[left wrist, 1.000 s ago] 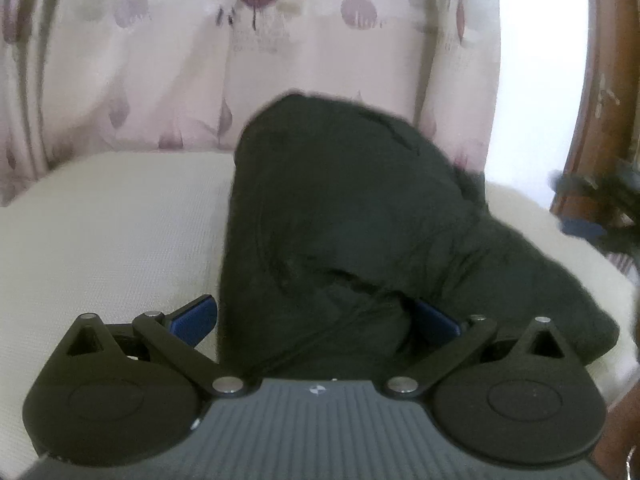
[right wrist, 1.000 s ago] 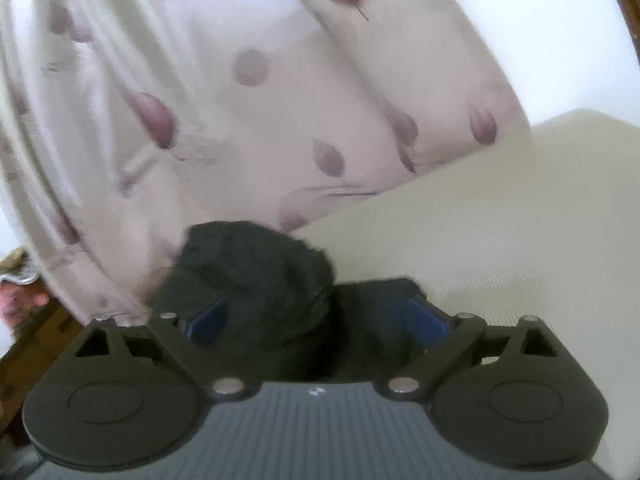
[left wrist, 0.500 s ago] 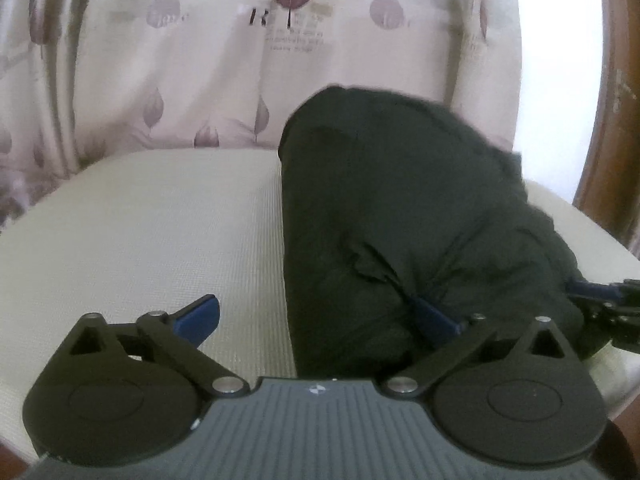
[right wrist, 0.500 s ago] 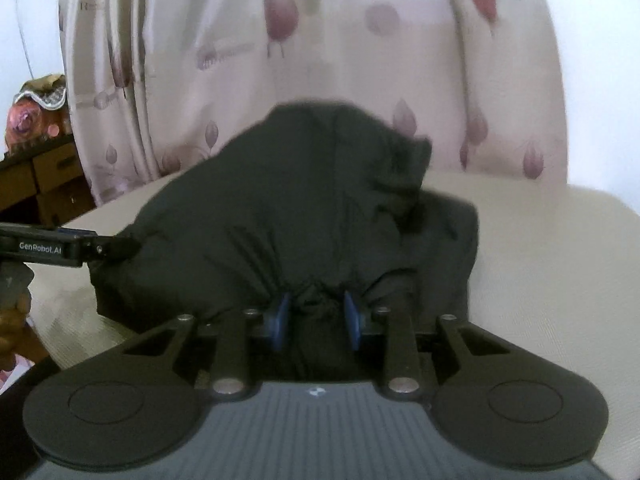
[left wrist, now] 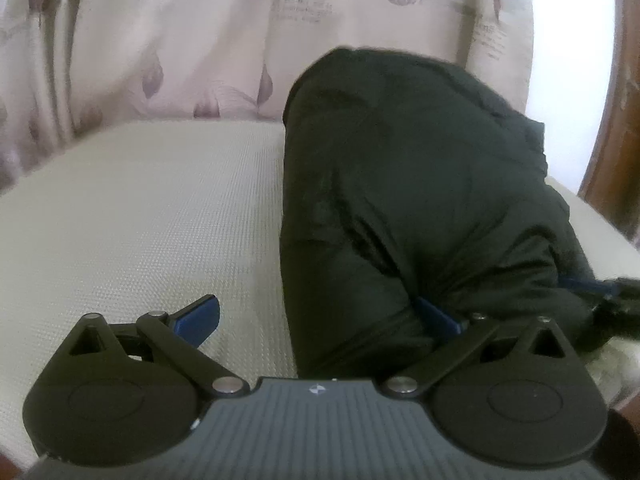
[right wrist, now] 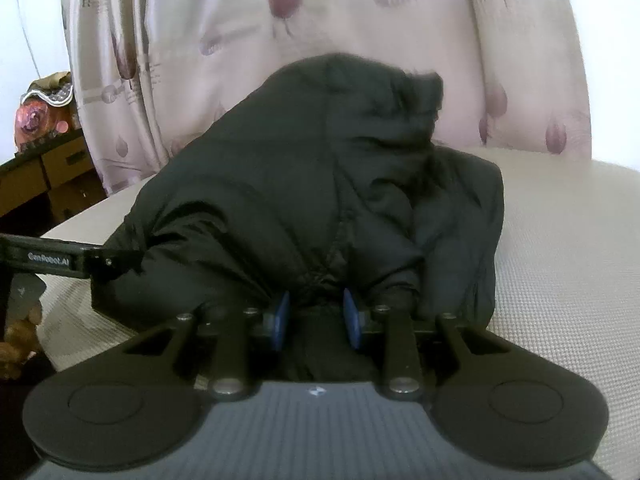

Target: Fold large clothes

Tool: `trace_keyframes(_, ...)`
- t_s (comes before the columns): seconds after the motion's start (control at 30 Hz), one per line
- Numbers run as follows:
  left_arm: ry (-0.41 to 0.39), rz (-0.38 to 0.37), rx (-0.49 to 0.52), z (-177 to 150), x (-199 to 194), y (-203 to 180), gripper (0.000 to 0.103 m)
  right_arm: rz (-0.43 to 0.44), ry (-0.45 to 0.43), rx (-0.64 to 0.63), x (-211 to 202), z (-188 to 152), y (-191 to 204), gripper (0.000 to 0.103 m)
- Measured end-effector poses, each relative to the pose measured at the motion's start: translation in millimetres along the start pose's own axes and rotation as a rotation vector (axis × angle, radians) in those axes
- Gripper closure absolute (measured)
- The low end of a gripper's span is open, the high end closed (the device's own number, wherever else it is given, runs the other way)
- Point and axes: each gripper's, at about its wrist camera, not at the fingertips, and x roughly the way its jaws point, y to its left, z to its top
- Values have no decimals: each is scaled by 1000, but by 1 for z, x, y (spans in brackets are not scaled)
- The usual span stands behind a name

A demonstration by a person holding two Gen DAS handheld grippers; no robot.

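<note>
Right tongs [right wrist: 314, 316] clamped on black jacket [right wrist: 304, 184] hem; left tongs [left wrist: 316, 316] spread wide, jacket edge between, ungripped. Fold starting; next, left must clamp.

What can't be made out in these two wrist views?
- Left wrist view: the left gripper's right pad is half buried in the dark jacket.
- Left wrist view: the right gripper is blurred and cut by the edge.
- Right wrist view: the jacket's far side, hidden by its bulk.
</note>
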Motion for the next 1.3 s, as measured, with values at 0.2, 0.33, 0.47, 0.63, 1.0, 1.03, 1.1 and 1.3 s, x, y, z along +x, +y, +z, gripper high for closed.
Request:
trace_keyframes(0.2,-143,48,5,20,-43,-7,0,24,-151,-21,-52,52,5,62)
trace_keyframes(0.33,-179,-14,33,41,-48,-20,0,40,-180,-102,-44,108,18,44)
trace_keyframes(0.47,-125,-14,66,55,-22,-37,0,-10,-127,-118,19,162,8,44)
trace_keyframes(0.63,-24,-30,60,48,8,-42,0,-92,100,-117,105,179,-16,45)
trace_keyframes(1.0,47,-46,43,39,27,-41,0,-63,307,-2,159,149,-45,38)
trace_keyframes(1.03,49,-42,44,39,28,-42,0,-73,310,0,157,151,-44,37)
trace_keyframes(1.1,55,-37,35,37,28,-41,0,-107,275,-6,148,160,-39,35)
trace_keyframes(1.3,32,-11,41,36,18,-45,0,-166,-66,28,37,143,-15,8)
